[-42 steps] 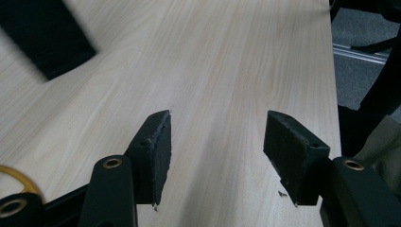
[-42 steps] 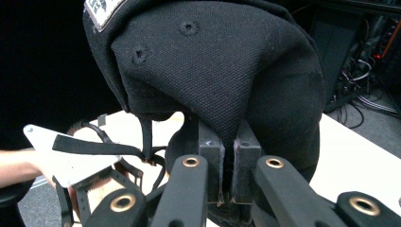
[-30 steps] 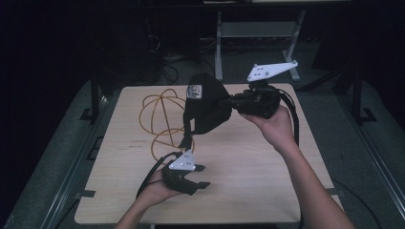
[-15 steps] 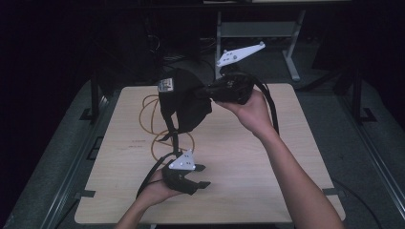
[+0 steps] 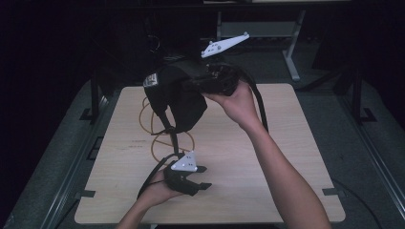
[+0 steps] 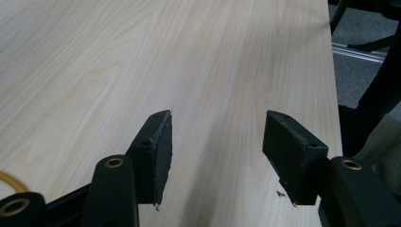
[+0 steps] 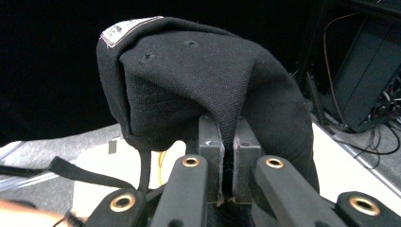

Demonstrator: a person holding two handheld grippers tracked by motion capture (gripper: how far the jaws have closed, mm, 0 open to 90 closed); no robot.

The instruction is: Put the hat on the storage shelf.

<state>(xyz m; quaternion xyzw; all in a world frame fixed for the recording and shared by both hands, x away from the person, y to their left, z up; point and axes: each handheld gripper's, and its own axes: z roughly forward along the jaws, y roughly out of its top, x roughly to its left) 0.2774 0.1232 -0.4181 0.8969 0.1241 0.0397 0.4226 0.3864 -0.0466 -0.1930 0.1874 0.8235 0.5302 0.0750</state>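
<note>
A black cap (image 5: 175, 98) is held up above the counter (image 5: 286, 157) by the right gripper (image 5: 198, 86), seen from the high view. In the right gripper view, the right fingers (image 7: 210, 142) are pressed together on a fold of the cap's cloth, which is pinched in the narrow slit between them. The rest of the cap (image 7: 198, 80) bulges above and around the fingers, with a pale label (image 7: 124, 29) on its upper left edge. A black strap (image 7: 80, 172) trails down from the cap, below and left of the fingers.

The left gripper (image 5: 203, 177) is held low over the near part of the counter, well below the cap and apart from it. In the left gripper view, its fingers (image 6: 158, 151) are spread, with nothing between them but bare wood (image 6: 142, 56).

An orange cable (image 5: 152, 128) lies in loops on the counter, under the hanging cap and beyond the left fingers.
</note>
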